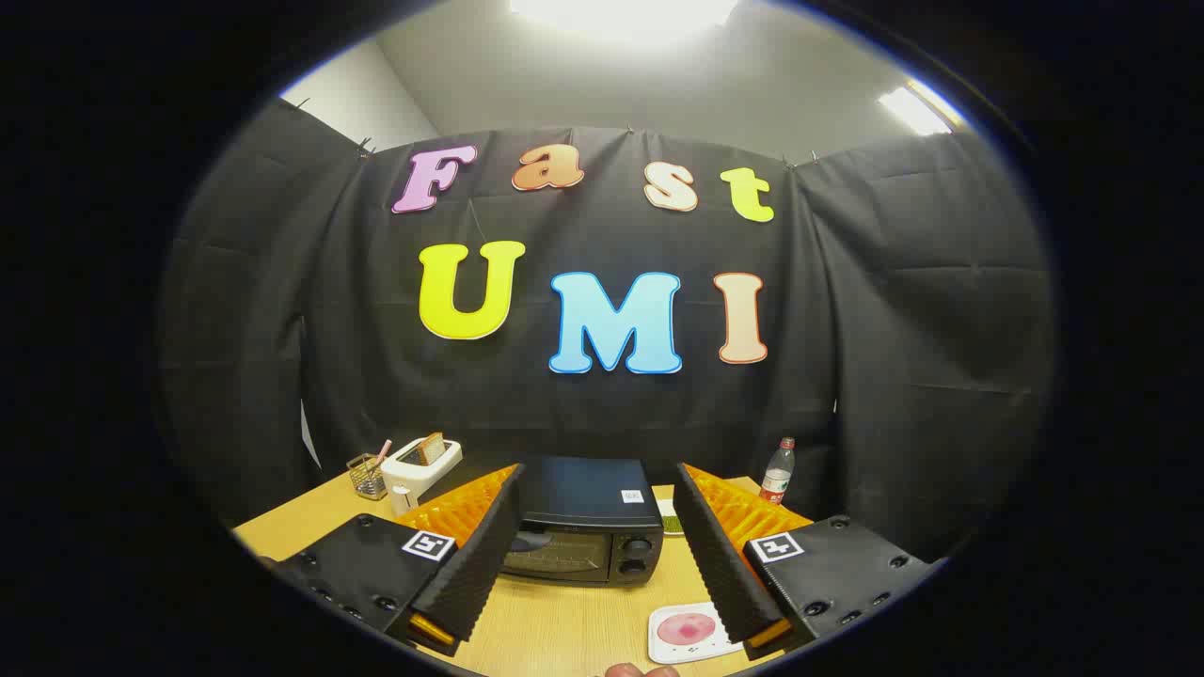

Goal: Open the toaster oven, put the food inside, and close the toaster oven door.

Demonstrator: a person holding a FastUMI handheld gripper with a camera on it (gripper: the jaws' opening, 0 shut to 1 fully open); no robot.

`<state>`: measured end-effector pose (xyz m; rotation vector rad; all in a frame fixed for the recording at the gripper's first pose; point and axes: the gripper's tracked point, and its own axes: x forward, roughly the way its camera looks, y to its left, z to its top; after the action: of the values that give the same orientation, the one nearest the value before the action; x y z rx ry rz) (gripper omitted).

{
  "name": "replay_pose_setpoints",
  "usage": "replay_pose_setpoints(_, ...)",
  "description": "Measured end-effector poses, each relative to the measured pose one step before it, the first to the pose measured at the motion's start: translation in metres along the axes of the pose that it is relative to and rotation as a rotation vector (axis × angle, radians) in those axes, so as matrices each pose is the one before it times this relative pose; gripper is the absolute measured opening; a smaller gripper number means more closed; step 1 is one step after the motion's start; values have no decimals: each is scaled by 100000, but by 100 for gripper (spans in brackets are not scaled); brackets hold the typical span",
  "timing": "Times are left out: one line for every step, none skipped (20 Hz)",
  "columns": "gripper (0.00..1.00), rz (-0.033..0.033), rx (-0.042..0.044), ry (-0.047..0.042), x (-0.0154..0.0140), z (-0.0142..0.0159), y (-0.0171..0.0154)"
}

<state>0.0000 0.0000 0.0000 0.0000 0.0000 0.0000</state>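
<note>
A black toaster oven [585, 523] stands on the wooden table [555, 625], its glass door shut and two knobs on its right side. It lies ahead of my gripper [594, 536], seen between the two fingers. The gripper is open, with its fingers spread wide and nothing between them. A white square plate [689, 632] with a pink round piece of food [685, 628] sits on the table just inside the right finger [720, 555], nearer than the oven.
A white toaster [420, 467] with a slice of bread in it stands behind the left finger, with a wire pen holder [367, 476] beside it. A plastic bottle [778, 470] with a red label stands at the back right. A fingertip of a person [640, 670] shows below the plate.
</note>
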Motion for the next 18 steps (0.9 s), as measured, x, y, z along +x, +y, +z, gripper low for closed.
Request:
replay_pose_setpoints(98, 135, 272, -70, -179, 44, 103)
replay_pose_setpoints(98, 153, 57, -78, -235, -25, 173)
replay_pose_setpoints(98, 126, -139, 111, -215, -9, 114)
replay_pose_setpoints(98, 267, -61, 260, -231, -100, 192)
replay_pose_setpoints(98, 309, 5, -27, -150, 22, 174)
replay_pose_setpoints(98, 196, -64, -19, -236, -25, 225)
replay_pose_setpoints(98, 76, -115, -71, -179, 25, 188)
replay_pose_setpoints(98, -5, -245, -149, -121, 50, 218)
replay_pose_setpoints(98, 298, -370, 35, -93, -22, 251)
replay_pose_setpoints(98, 398, -286, 148, -110, -57, 283)
replay_pose_setpoints(98, 364, -94, 296, -81, -119, 196)
replay_pose_setpoints(98, 203, -33, 252, -80, -156, 202)
replay_pose_setpoints(98, 72, 113, 338, 59, -48, 180)
replay_pose_setpoints(98, 389, 183, 181, -53, -56, 323)
replay_pose_setpoints(98, 597, 61, 97, -55, 11, 355)
replay_pose_setpoints(98, 613, -123, 185, -4, -90, 290)
replay_pose_setpoints(98, 7, -501, 145, 51, 32, 275)
replay_pose_setpoints(98, -169, -575, 84, -69, -54, 68)
